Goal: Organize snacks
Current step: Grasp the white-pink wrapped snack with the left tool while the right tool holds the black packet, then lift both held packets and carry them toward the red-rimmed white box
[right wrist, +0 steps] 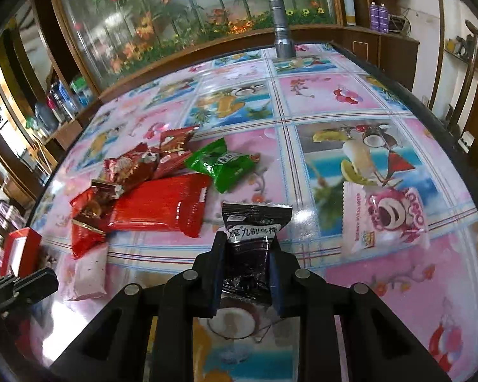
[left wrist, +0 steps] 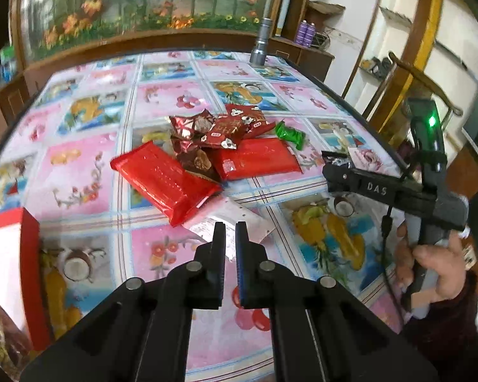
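A heap of snacks lies mid-table: two long red packs (left wrist: 162, 181) (left wrist: 255, 159), dark red foil packets (left wrist: 191, 127) and a green packet (left wrist: 290, 135). My left gripper (left wrist: 229, 227) is shut, with the edge of a pink-white packet (left wrist: 239, 219) pinched between its pads, just in front of the heap. My right gripper (right wrist: 247, 242) is shut on a black plum packet (right wrist: 255, 222), held above the tablecloth to the right of the heap. A pink bear packet (right wrist: 385, 219) lies flat further right. In the left wrist view the right gripper (left wrist: 328, 172) shows at the table's right side, held by a hand (left wrist: 430, 261).
A red-and-white box (left wrist: 16, 238) stands open at the near left. A metal flashlight (right wrist: 282, 31) stands upright at the far edge. The table's dark rim (right wrist: 430, 111) curves along the right. Cabinets and a flowered glass panel are behind.
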Demonstrator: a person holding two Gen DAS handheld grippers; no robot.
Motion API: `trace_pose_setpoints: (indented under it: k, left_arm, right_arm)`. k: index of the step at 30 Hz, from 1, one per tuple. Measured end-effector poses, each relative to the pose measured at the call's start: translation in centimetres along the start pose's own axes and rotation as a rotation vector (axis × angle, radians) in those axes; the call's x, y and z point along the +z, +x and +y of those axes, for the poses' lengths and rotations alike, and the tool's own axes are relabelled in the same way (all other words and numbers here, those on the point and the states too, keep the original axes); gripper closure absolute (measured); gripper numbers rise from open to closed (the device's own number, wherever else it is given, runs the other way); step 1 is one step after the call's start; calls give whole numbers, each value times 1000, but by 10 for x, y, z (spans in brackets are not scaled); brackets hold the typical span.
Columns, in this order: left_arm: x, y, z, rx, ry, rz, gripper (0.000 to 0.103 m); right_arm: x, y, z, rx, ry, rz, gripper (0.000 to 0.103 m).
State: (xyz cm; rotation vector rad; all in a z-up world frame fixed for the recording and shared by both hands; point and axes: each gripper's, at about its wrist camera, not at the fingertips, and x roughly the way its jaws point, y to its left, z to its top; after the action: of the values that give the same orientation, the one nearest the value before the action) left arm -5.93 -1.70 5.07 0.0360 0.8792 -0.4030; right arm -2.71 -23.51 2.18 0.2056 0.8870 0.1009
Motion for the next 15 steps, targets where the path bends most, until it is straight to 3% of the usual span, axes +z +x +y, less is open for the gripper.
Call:
trace_pose_setpoints:
  k: [2, 4, 6, 7, 8, 15]
  left_arm:
    - [-1, 0, -8, 4, 63, 15, 99]
    - [-2, 1, -16, 65, 111, 15, 94]
    - [1, 7, -15, 89, 79, 31, 75]
    - [1, 9, -13, 92, 52, 39, 55]
    - [2, 13, -10, 97, 3, 55, 43]
    - [8, 37, -11, 93, -216, 155, 38]
  right_arm:
    - [0, -1, 0, 29, 5, -5, 78]
    - [0, -2, -2, 54, 26, -13, 78]
    - [0, 0, -5, 73, 45, -11, 78]
    - [0, 1, -6, 74, 48, -9, 78]
    - [-1, 1, -6, 76, 48, -6, 78]
    - [-1, -4, -3, 83, 34, -32, 78]
